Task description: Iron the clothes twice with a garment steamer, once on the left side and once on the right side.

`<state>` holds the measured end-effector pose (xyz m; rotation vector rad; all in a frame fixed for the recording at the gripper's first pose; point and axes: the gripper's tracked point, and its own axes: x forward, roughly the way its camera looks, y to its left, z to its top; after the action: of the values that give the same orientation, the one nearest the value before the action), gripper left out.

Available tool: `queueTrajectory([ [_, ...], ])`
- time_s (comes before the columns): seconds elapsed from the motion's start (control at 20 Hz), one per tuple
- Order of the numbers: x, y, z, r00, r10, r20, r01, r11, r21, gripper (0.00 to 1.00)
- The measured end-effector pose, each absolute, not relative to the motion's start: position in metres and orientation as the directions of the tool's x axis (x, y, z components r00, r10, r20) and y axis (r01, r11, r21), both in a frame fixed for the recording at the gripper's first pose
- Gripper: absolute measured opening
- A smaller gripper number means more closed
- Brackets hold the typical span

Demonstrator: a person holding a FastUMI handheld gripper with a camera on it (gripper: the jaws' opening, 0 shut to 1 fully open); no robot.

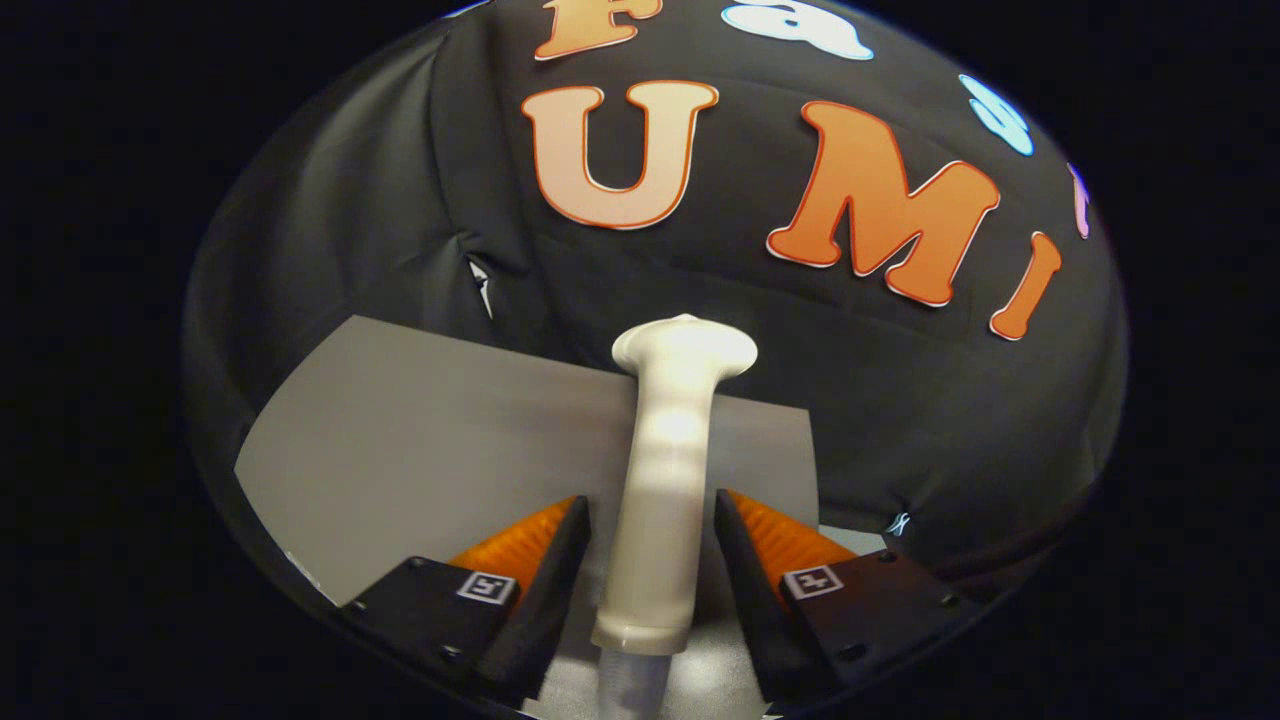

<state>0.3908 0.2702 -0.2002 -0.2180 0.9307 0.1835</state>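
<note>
A white garment steamer [668, 440] runs lengthwise between my fingers, its wide flat head [685, 350] pointing away from me, past the fingertips. A pale hose end [632, 690] leaves the base of its handle close to me. My gripper [651, 497] is shut on the steamer's handle, one finger pressing on each side. The head hangs over the far edge of a grey table [420, 450] and faces the booth wall.
The grey table top spreads under and to the left of the fingers. Its far edge meets the black cloth wall [900, 420], which rises close behind the steamer head.
</note>
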Motion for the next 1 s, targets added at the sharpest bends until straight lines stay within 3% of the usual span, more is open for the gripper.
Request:
queueTrajectory([
  [0.1,0.39,0.266,-0.197,0.586,0.057,-0.808,-0.242,0.964,-0.108,0.56],
  [0.25,0.39,0.26,-0.194,0.608,0.043,-0.793,-0.216,0.97,-0.113,0.49],
  [0.5,0.381,0.264,-0.174,0.684,0.088,-0.724,-0.214,0.973,-0.083,0.46],
  [1.0,0.315,0.271,-0.078,0.818,0.249,-0.518,-0.327,0.943,-0.064,0.46],
])
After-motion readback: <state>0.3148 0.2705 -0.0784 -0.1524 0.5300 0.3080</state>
